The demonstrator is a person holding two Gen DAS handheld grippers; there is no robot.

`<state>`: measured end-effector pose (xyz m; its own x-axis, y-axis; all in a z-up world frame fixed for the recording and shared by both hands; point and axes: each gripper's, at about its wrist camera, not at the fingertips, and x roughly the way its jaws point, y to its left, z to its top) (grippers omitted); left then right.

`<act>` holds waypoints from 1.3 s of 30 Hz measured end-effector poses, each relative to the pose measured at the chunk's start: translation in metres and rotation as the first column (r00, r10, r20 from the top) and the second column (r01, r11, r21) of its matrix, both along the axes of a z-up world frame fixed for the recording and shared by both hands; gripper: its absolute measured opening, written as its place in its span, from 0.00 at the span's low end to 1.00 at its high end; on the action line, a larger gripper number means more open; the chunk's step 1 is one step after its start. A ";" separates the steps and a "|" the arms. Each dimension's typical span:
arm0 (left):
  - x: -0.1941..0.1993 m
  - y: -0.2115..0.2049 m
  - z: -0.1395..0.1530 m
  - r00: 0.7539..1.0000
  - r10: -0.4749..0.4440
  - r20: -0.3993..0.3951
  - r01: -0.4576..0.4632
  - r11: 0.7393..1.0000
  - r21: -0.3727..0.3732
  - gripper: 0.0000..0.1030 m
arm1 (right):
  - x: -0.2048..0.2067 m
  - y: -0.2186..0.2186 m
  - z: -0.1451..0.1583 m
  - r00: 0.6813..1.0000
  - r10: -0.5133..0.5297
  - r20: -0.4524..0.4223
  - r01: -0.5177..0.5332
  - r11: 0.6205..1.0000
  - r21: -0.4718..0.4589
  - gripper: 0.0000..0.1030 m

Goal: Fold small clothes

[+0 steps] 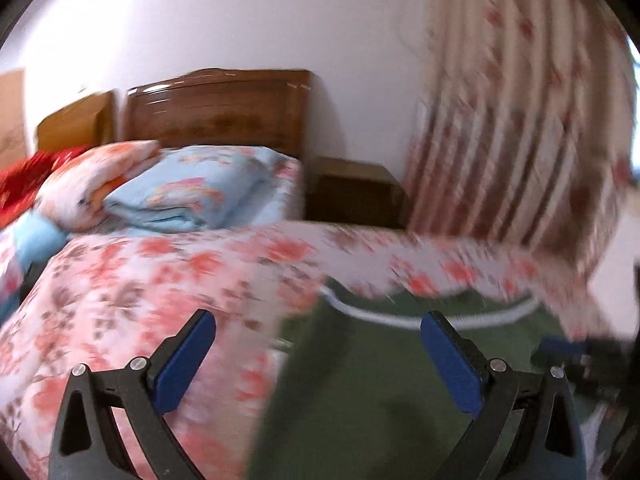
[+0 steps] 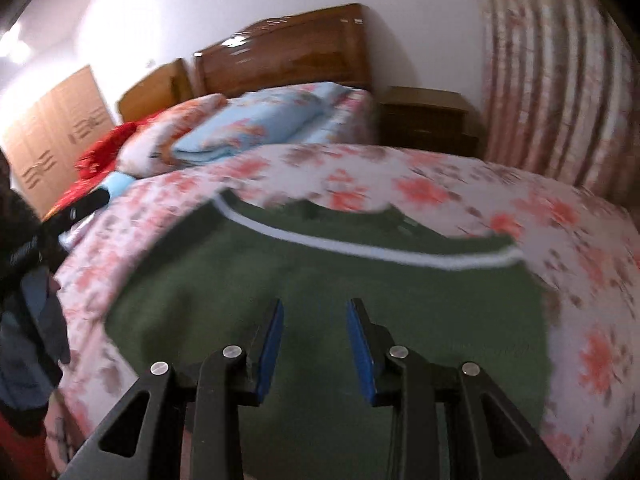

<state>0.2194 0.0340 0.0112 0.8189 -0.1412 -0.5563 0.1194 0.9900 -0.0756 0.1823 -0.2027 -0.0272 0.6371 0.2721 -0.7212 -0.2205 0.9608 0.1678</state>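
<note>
A dark green knitted garment with a white stripe near its far edge [image 2: 320, 304] lies spread flat on the floral pink-and-white bedspread [image 2: 460, 184], filling the centre and lower half of the right wrist view. The right tool [image 2: 316, 312] hovers above its middle, jaws parted a little with nothing between them. In the left wrist view the left tool [image 1: 318, 324] stands wide open and empty, over the garment's left edge where it meets the bedspread. Judging by the flat lie, the cloth looks laid out and no fold is in hand yet. The next move likely calls for each tool to drop to an edge or corner and pinch one layer.
</note>
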 end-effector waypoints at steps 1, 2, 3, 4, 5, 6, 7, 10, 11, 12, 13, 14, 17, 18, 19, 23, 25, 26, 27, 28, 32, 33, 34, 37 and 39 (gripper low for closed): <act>0.004 -0.016 -0.010 1.000 -0.023 -0.019 0.024 0.999 0.034 1.00 | 0.000 -0.007 -0.005 1.000 -0.026 -0.002 0.026 1.000 -0.016 0.32; 0.010 -0.030 -0.023 0.997 -0.046 -0.059 0.050 0.997 0.059 1.00 | 0.002 -0.010 -0.009 0.999 -0.036 -0.007 0.036 0.999 -0.024 0.32; 0.018 -0.042 -0.038 0.991 -0.066 -0.117 0.076 0.994 0.080 1.00 | 0.004 -0.015 -0.012 0.999 -0.042 -0.018 0.042 0.999 -0.035 0.32; 0.024 -0.049 -0.052 0.984 -0.067 -0.168 0.086 0.991 0.104 1.00 | 0.005 -0.019 -0.017 0.998 -0.049 -0.029 0.047 0.997 -0.058 0.32; 0.028 -0.054 -0.065 0.976 -0.057 -0.208 0.086 0.987 0.136 1.00 | 0.006 -0.022 -0.024 0.997 -0.060 -0.044 0.056 0.994 -0.099 0.32; 0.030 -0.057 -0.077 0.969 -0.043 -0.243 0.087 0.981 0.175 1.00 | 0.008 -0.025 -0.031 0.995 -0.075 -0.064 0.065 0.988 -0.138 0.32; 0.027 -0.056 -0.081 0.975 -0.054 -0.216 0.090 0.983 0.159 1.00 | 0.008 -0.029 -0.038 0.994 -0.080 -0.075 0.067 0.985 -0.159 0.32; 0.022 -0.048 -0.081 0.975 -0.074 -0.212 0.101 0.988 0.119 1.00 | -0.002 -0.043 -0.038 0.998 -0.055 -0.027 0.052 0.993 -0.107 0.32; 0.022 -0.049 -0.081 0.975 -0.077 -0.210 0.106 0.986 0.128 1.00 | -0.005 -0.046 -0.036 0.997 -0.072 -0.021 0.070 0.993 -0.097 0.32; 0.021 -0.050 -0.081 0.975 -0.078 -0.207 0.107 0.985 0.134 1.00 | -0.009 -0.049 -0.034 0.995 -0.103 -0.008 0.101 0.990 -0.098 0.33; 0.019 -0.051 -0.081 0.976 -0.074 -0.203 0.103 0.985 0.135 1.00 | -0.014 -0.050 -0.031 0.993 -0.120 0.011 0.120 0.988 -0.093 0.32; 0.018 -0.051 -0.080 0.977 -0.072 -0.201 0.100 0.986 0.135 1.00 | -0.019 -0.050 -0.029 0.993 -0.112 0.030 0.114 0.991 -0.075 0.32; 0.018 -0.049 -0.081 0.977 -0.070 -0.200 0.098 0.986 0.133 1.00 | -0.026 -0.050 -0.043 0.997 -0.076 0.019 0.078 0.988 -0.134 0.32; 0.018 -0.049 -0.082 0.977 -0.070 -0.199 0.098 0.987 0.131 1.00 | -0.033 -0.050 -0.041 0.997 -0.044 0.056 0.052 0.988 -0.146 0.32; 0.017 -0.047 -0.081 0.978 -0.071 -0.198 0.098 0.987 0.129 1.00 | -0.035 -0.050 -0.041 0.998 -0.034 0.056 0.043 0.986 -0.163 0.32; 0.017 -0.047 -0.081 0.979 -0.065 -0.195 0.092 0.987 0.131 1.00 | -0.041 -0.056 -0.033 0.994 -0.078 0.072 0.090 0.978 -0.189 0.32; 0.017 -0.048 -0.081 0.979 -0.064 -0.193 0.091 0.987 0.131 1.00 | -0.047 -0.056 -0.031 0.992 -0.076 0.101 0.092 0.981 -0.173 0.32; 0.017 -0.048 -0.081 0.979 -0.065 -0.193 0.091 0.987 0.131 1.00 | -0.050 -0.055 -0.031 0.993 -0.058 0.106 0.075 0.985 -0.157 0.33; 0.018 -0.048 -0.081 0.979 -0.065 -0.194 0.091 0.987 0.131 1.00 | -0.050 -0.054 -0.035 0.995 -0.039 0.094 0.054 0.986 -0.159 0.33; 0.017 -0.048 -0.081 0.979 -0.065 -0.193 0.091 0.987 0.131 1.00 | -0.047 -0.053 -0.042 0.997 -0.026 0.069 0.038 0.983 -0.180 0.33; 0.017 -0.048 -0.080 0.979 -0.063 -0.196 0.091 0.987 0.133 1.00 | -0.048 -0.064 -0.043 0.997 0.006 0.074 0.005 0.989 -0.150 0.31; 0.016 -0.049 -0.079 0.978 -0.058 -0.201 0.086 0.987 0.134 1.00 | -0.048 -0.066 -0.041 0.998 0.002 0.065 0.008 0.989 -0.148 0.31; 0.015 -0.049 -0.077 0.976 -0.046 -0.212 0.074 0.989 0.128 1.00 | -0.048 -0.066 -0.039 0.998 -0.009 0.059 0.018 0.987 -0.157 0.31; 0.014 -0.053 -0.065 0.969 -0.092 -0.230 0.100 0.995 0.027 1.00 | -0.050 -0.061 -0.027 0.997 -0.036 0.073 0.049 0.981 -0.186 0.31; 0.018 -0.065 -0.061 0.970 -0.099 -0.223 0.112 0.993 0.046 1.00 | -0.042 -0.053 -0.019 0.995 -0.027 0.097 0.044 0.983 -0.178 0.32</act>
